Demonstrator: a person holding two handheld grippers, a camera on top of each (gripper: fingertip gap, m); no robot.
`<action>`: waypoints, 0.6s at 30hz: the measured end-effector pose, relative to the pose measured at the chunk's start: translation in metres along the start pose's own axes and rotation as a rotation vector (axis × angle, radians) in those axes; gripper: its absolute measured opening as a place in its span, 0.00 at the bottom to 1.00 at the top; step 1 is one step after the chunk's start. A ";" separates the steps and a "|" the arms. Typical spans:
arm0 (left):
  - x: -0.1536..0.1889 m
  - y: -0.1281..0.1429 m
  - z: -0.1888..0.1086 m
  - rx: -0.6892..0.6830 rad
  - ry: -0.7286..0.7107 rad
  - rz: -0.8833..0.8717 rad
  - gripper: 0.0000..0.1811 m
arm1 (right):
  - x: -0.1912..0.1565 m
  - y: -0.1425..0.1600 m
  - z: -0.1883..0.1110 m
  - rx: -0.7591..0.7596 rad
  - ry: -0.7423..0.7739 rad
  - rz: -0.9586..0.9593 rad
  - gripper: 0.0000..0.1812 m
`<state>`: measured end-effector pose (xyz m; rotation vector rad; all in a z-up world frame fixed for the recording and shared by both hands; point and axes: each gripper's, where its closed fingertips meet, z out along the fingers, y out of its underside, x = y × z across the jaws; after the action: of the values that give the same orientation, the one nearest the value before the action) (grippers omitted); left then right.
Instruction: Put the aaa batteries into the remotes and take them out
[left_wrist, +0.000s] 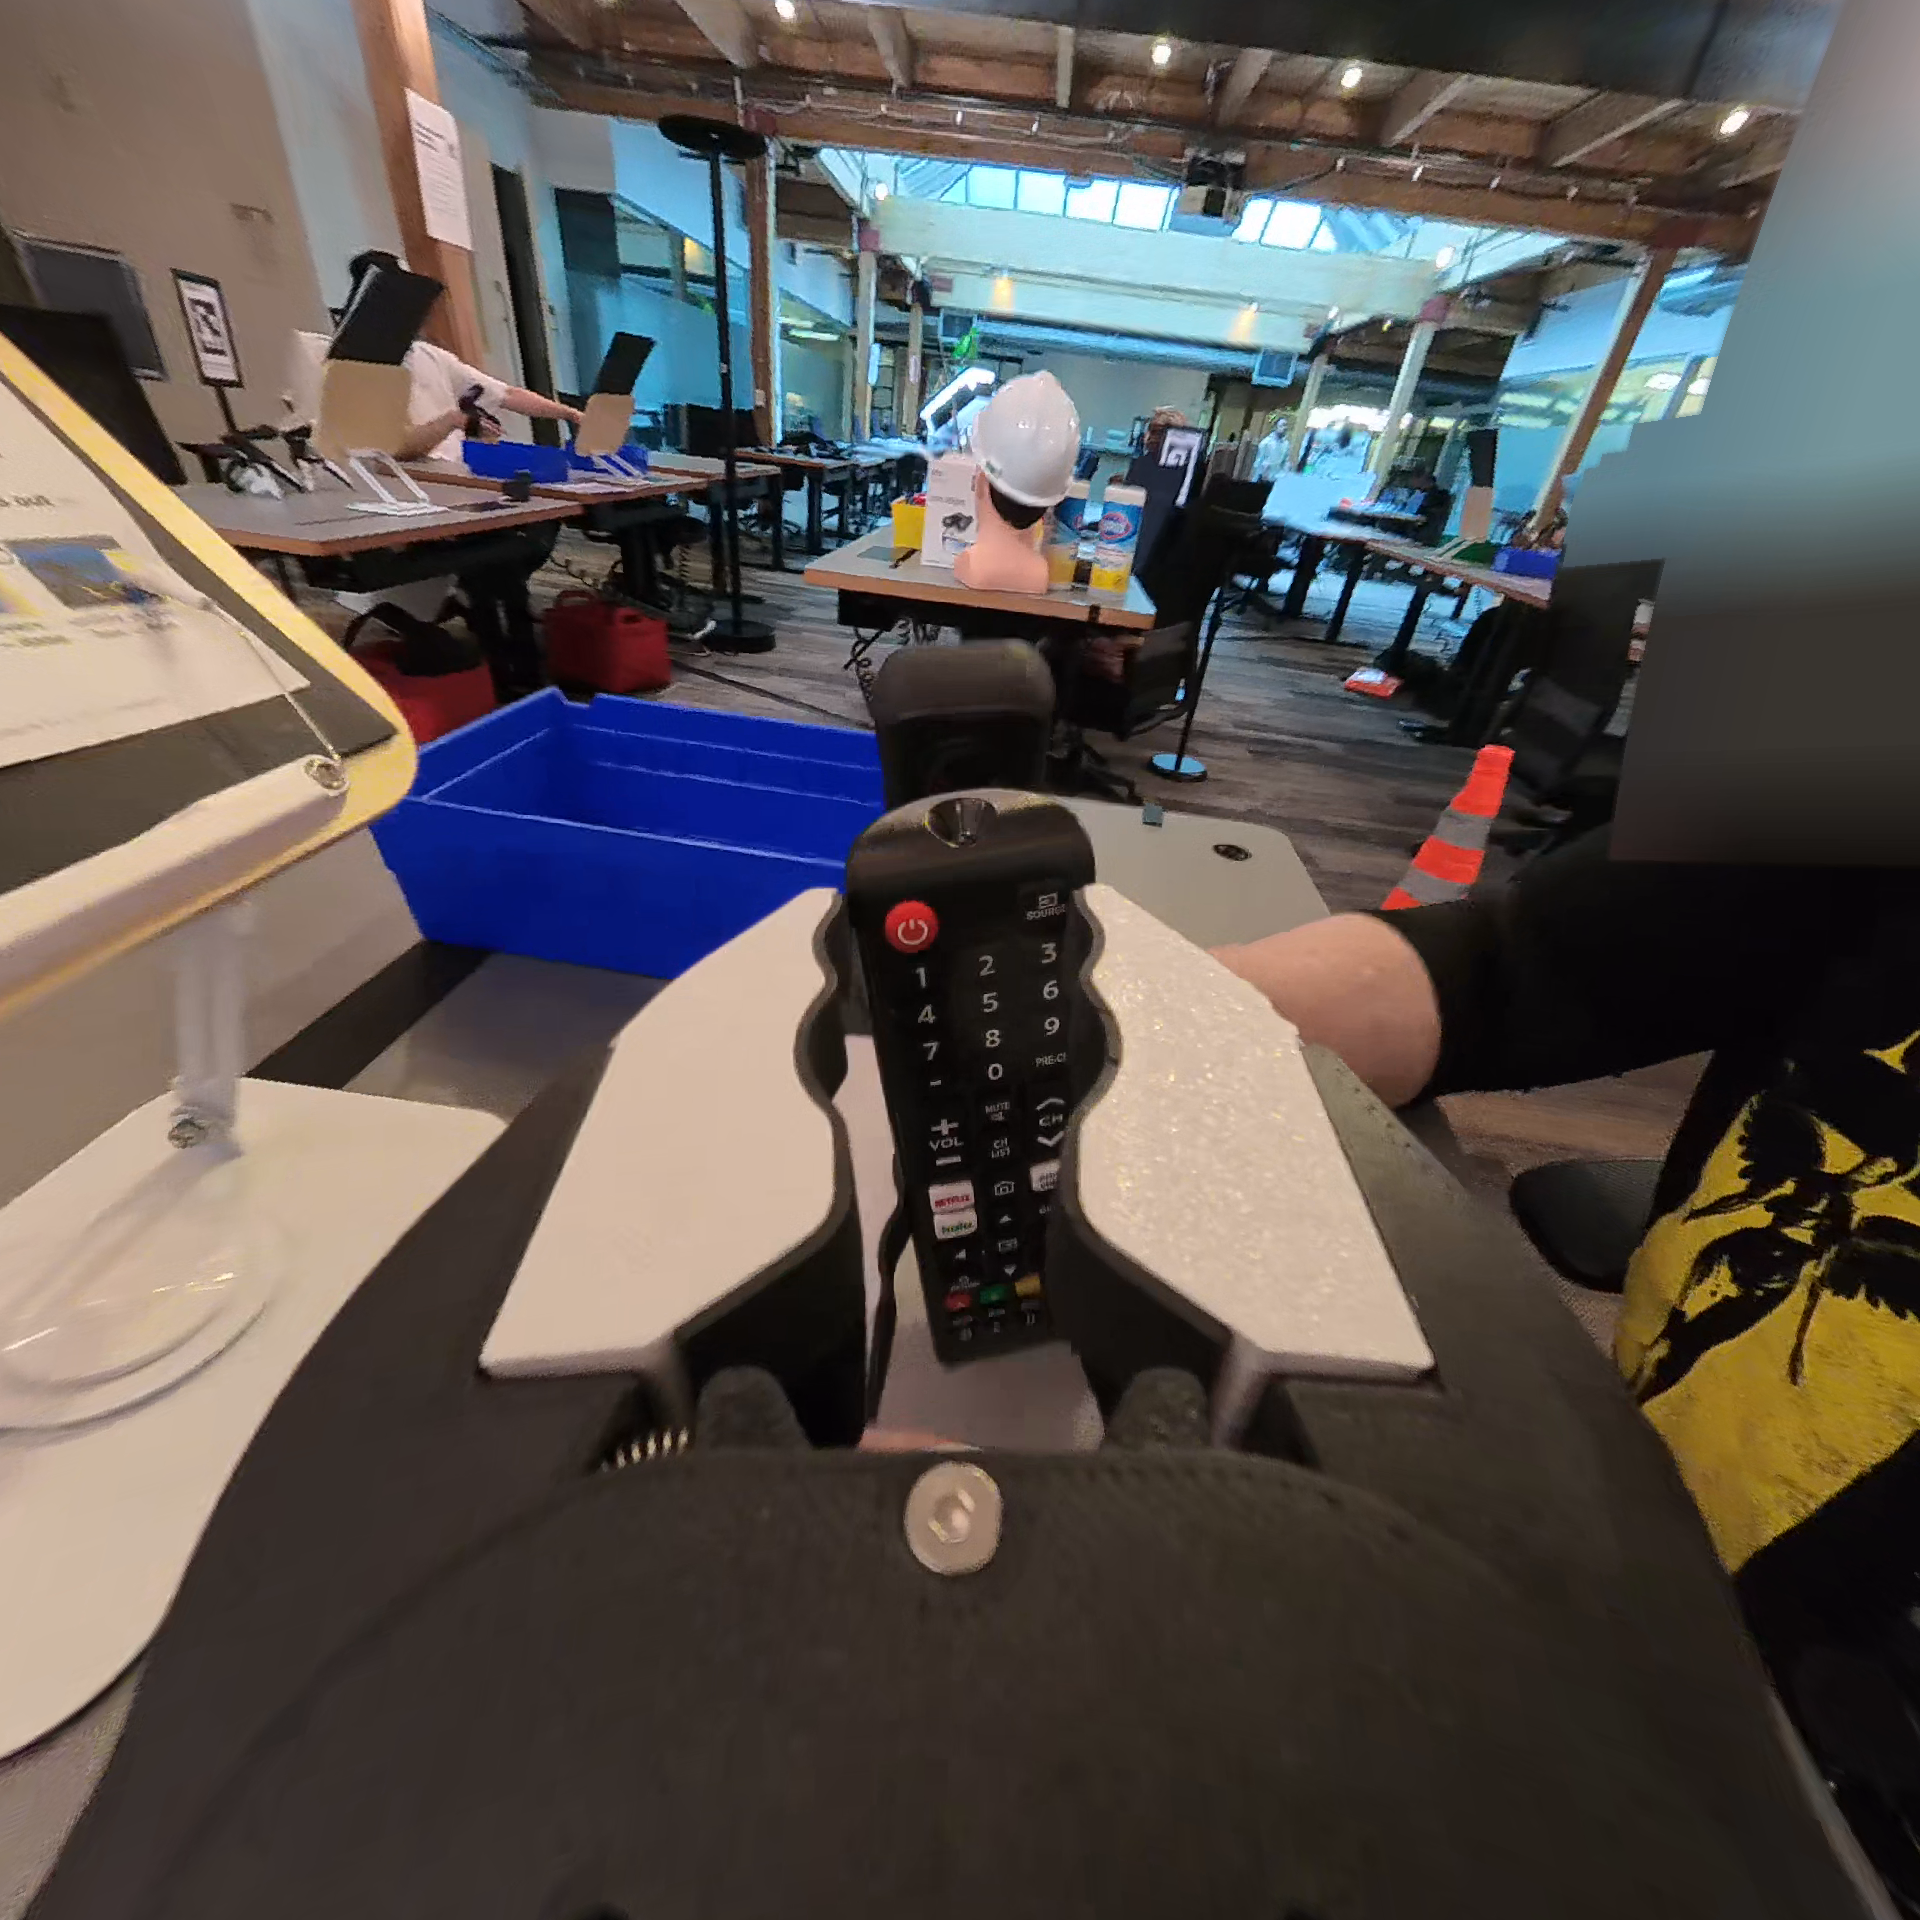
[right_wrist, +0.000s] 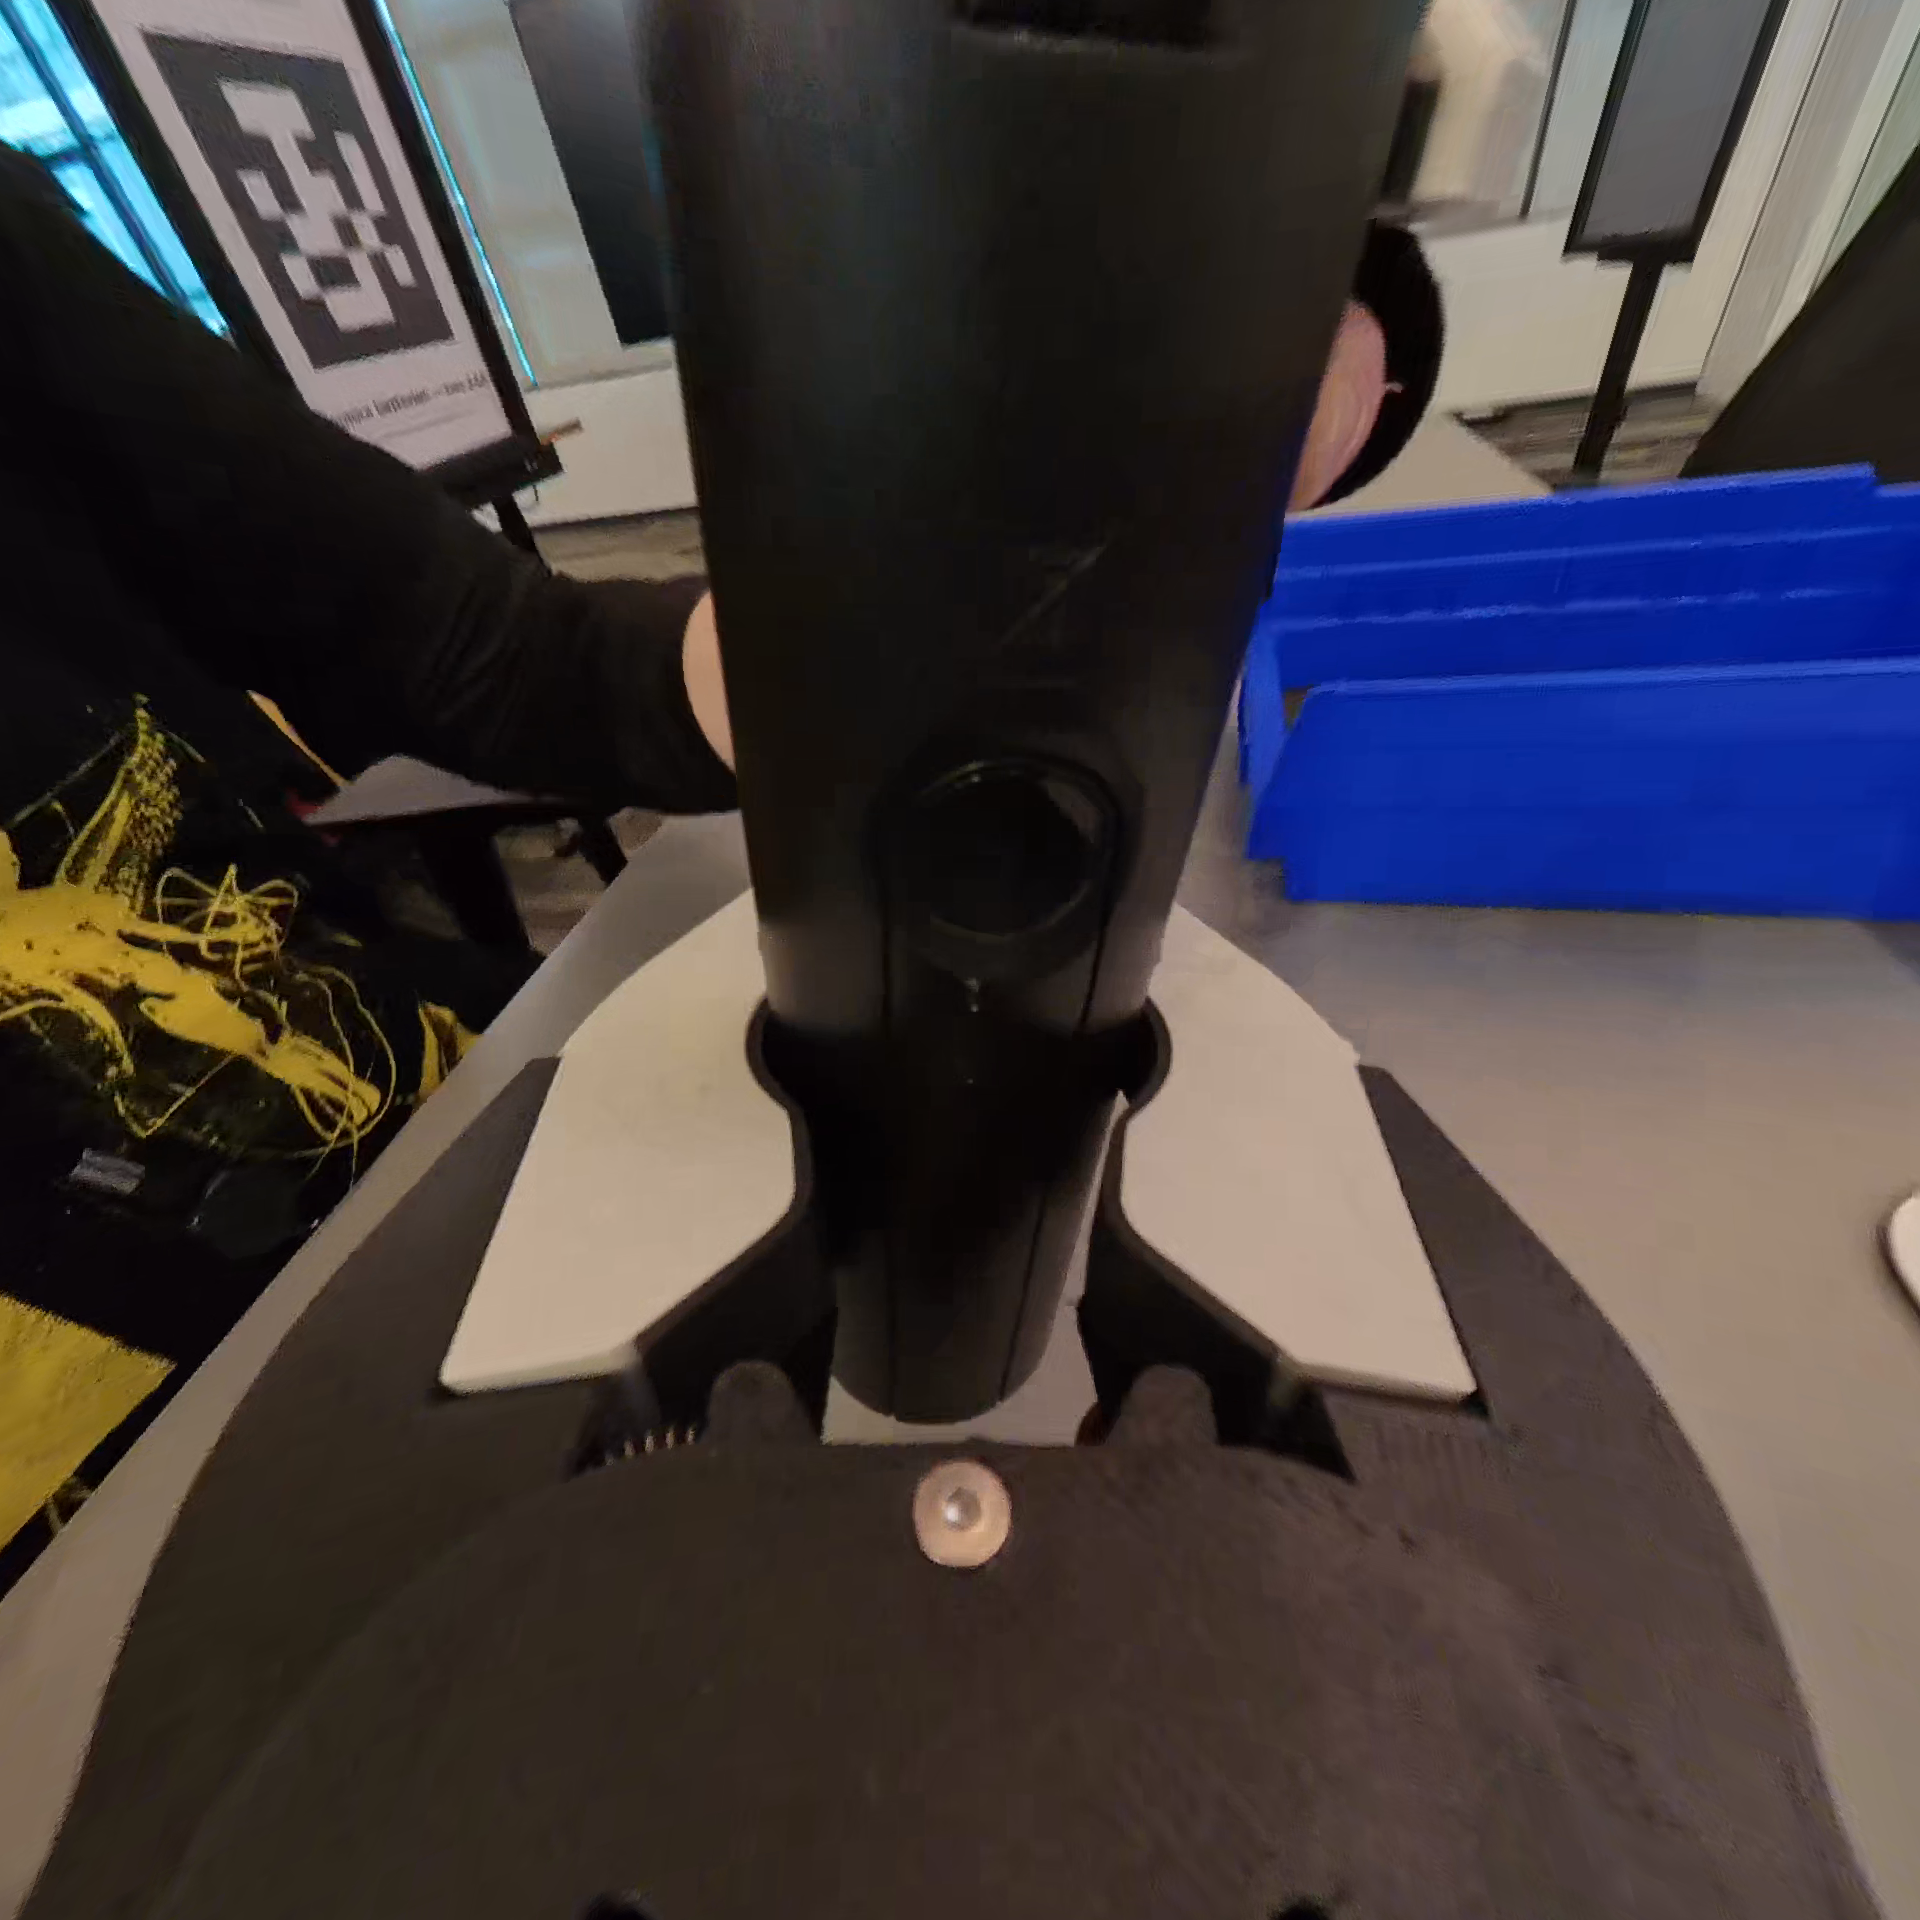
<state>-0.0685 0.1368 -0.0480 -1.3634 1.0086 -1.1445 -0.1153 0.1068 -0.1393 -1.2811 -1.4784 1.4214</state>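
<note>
Left gripper (left_wrist: 961, 1039) is clamped on the sides of 1 black remote (left_wrist: 977, 1101), buttons facing its camera, held clear above the grey table (left_wrist: 1174, 842). Right gripper (right_wrist: 961, 1091) grips what I judge to be the same remote (right_wrist: 987, 623) from the opposite end, back side toward its camera. No batteries are visible in either view. Whether the back cover is on, and whether any batteries sit inside, cannot be told. The blue bin (left_wrist: 623, 831) stands just beyond. Progress: undetermined; I judge the remote is merely being positioned.
</note>
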 end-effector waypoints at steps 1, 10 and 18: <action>0.000 0.004 -0.001 -0.017 -0.019 0.010 0.22 | 0.001 0.007 -0.004 -0.041 0.031 0.009 0.33; -0.052 0.016 -0.110 -0.216 -0.407 0.125 0.31 | 0.003 0.101 -0.054 -0.741 0.250 -0.059 0.32; -0.177 0.060 -0.237 -0.710 -0.795 0.182 0.31 | -0.012 0.148 -0.031 -0.961 0.157 -0.066 0.33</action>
<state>-0.3336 0.2582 -0.1258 -1.9938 0.9239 -0.0170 -0.0562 0.0895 -0.2781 -1.7998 -2.1555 0.4986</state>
